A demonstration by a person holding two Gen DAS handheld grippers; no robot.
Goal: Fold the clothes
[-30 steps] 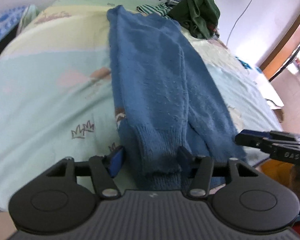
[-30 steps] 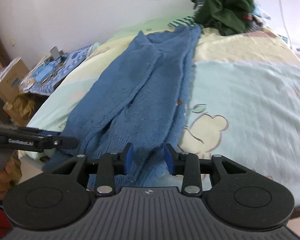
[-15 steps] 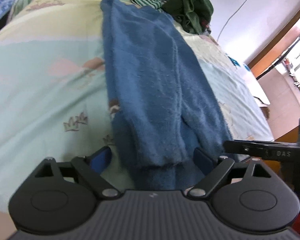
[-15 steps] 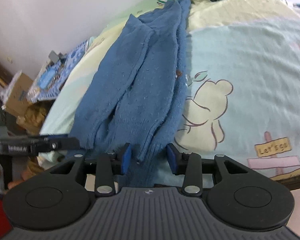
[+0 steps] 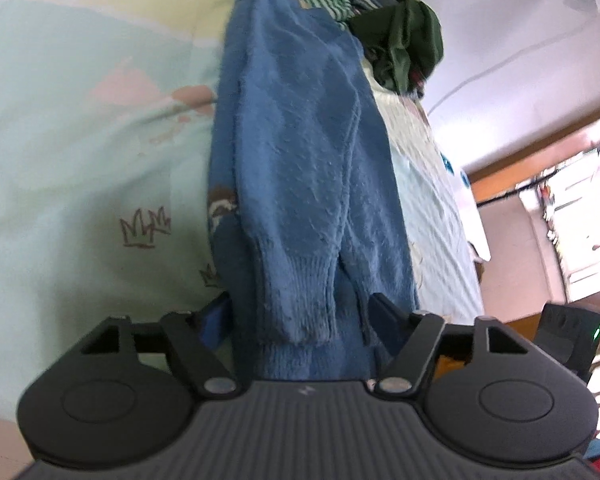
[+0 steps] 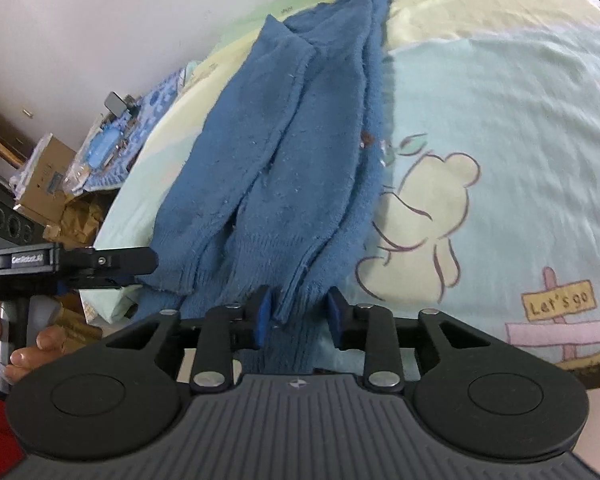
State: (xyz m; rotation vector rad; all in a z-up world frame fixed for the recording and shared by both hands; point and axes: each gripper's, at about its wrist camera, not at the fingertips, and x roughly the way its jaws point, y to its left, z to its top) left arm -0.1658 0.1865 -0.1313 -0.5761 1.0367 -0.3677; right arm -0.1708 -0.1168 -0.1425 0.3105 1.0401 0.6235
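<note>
I see bed sheet [image 6: 500, 128] bare and open right of blue sweater [image 6: 284, 152]; free passage there. Bare sheet also left of sweater in left view. Sweater runs lengthwise down bed, cuffs between jaws of both tools. Clothes pile [image 5: 396, 40] blocks far end, touching sweater top. Cardboard boxes [image 6: 48, 184] and clutter crowd floor off bed's left edge. Left tool [image 6: 112, 268] juts in just beside sweater hem.

Bright daylight, fisheye warp, slight blur
</note>
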